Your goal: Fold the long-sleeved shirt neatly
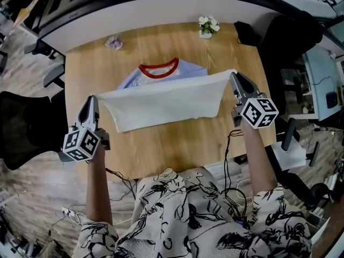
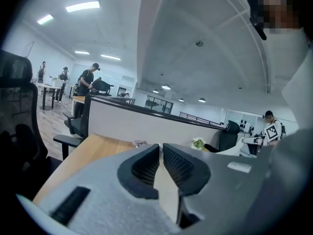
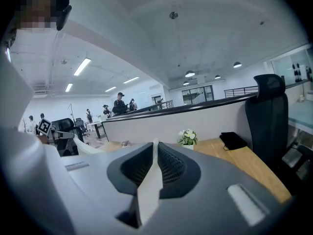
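**Both grippers clamped on the shirt's hem corners**

The left gripper [image 1: 92,98] and right gripper [image 1: 235,76] each pinch white cloth between closed jaws. The shirt [image 1: 166,102] stretches taut between them and sags ahead onto the table [image 1: 177,149], its red collar [image 1: 159,69] farthest out. The cloth looks light, soft and limp, likely to droop wherever unsupported, so the corners suit the grip best. The forearms [image 1: 98,187] reach forward, well apart, and the grippers point slightly down.

shirt [image 1: 161,98] body: mostly hidden behind its own lifted fold
crumpled thing [image 1: 113,42]: too small to tell
worktop [image 1: 177,149] near edge: covered by person's torso [image 1: 204,214]
distant people [image 2: 88,82]: tiny, no detail
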Action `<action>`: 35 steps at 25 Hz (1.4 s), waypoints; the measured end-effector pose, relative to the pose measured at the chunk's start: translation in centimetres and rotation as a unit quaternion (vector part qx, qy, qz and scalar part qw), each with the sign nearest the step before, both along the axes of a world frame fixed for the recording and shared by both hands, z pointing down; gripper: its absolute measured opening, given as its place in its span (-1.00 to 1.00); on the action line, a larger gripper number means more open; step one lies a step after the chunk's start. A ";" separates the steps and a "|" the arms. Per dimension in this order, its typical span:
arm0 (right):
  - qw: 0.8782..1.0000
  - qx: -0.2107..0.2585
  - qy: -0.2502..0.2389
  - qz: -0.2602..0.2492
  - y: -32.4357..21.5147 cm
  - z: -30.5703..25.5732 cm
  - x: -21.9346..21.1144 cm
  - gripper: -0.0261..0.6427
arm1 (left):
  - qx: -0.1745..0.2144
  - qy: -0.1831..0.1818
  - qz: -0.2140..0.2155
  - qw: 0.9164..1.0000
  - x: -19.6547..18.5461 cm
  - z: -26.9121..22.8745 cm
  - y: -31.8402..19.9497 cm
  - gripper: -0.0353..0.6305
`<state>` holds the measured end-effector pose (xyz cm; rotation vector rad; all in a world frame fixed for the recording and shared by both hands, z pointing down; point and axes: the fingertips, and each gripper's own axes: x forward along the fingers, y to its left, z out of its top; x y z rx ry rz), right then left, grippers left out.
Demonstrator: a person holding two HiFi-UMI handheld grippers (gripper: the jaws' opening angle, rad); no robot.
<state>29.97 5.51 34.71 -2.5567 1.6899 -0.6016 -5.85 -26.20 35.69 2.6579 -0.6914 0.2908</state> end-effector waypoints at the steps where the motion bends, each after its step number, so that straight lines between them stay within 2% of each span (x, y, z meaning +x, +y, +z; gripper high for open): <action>1: 1.000 -0.006 -0.003 -0.004 -0.8 0.9 0.7 -0.80 | -0.005 -0.010 -0.001 1.000 0.5 1.0 -0.6 -0.81; 7: 0.997 -0.066 -0.033 -0.023 -5.4 8.3 4.5 -0.80 | -0.040 -0.072 -0.005 0.997 3.7 7.9 -4.1 -0.81; 13: 0.990 -0.111 -0.086 -0.022 -9.3 15.4 7.6 -0.80 | -0.081 -0.115 -0.005 0.990 6.5 14.5 -7.6 -0.80; 18: 0.979 -0.142 -0.145 -0.030 -11.7 20.9 10.0 -0.80 | -0.099 -0.152 0.015 0.983 9.1 19.2 -10.1 -0.80; 21: 0.973 -0.148 -0.172 -0.046 -13.2 22.4 10.7 -0.79 | -0.125 -0.156 0.015 0.980 10.3 20.4 -11.6 -0.80; 27: 0.965 -0.152 -0.210 -0.036 -14.4 24.3 11.6 -0.74 | -0.160 -0.165 0.010 0.973 10.8 23.0 -13.4 -0.76; 29: 0.966 -0.145 -0.211 -0.032 -14.6 24.3 12.3 -0.51 | -0.153 -0.150 -0.001 0.977 10.8 22.7 -14.5 -0.59; 31: 0.972 -0.115 -0.202 -0.031 -14.8 23.2 13.3 -0.42 | -0.127 -0.115 -0.001 0.985 10.7 21.6 -15.7 -0.48; 33: 0.982 -0.089 -0.157 -0.057 -15.0 21.7 14.0 -0.28 | -0.062 -0.102 0.044 0.992 11.1 20.3 -15.9 -0.39; 34: 0.986 -0.090 -0.114 -0.082 -15.1 21.0 14.1 -0.23 | -0.018 -0.114 0.084 0.990 11.6 19.8 -15.3 -0.39; 35: 0.987 -0.102 -0.059 -0.111 -15.1 20.3 13.9 -0.18 | 0.029 -0.139 0.132 0.981 12.1 19.6 -14.5 -0.35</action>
